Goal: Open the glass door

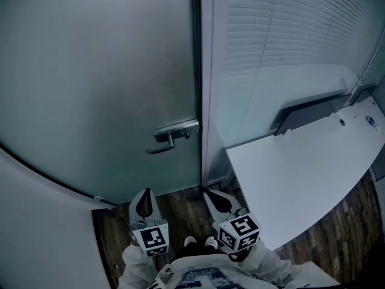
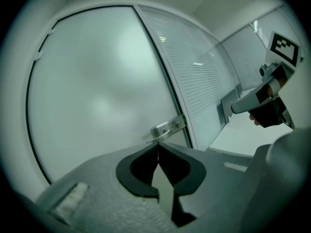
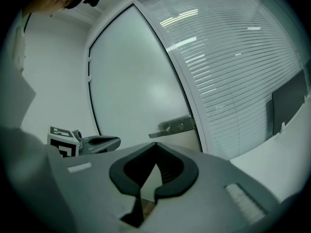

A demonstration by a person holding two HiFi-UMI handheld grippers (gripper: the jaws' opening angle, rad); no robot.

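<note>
Fingers of our left gripper (image 1: pixel 146 194) and right gripper (image 1: pixel 212 195) are closed tip to tip on nothing, with the shut glass door (image 1: pixel 90 71) ahead of them, its lever handle (image 1: pixel 171 136) beyond both tips, untouched

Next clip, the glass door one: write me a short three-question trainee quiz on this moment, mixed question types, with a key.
1. True or false: the left tongs are clamped on the door handle.
2. Pick one: the glass door is A) shut, B) half open, C) wide open.
3. Short answer: which tongs are nearer the white table?

Key
1. False: they are shut on nothing, short of the handle.
2. A
3. The right tongs.
</note>
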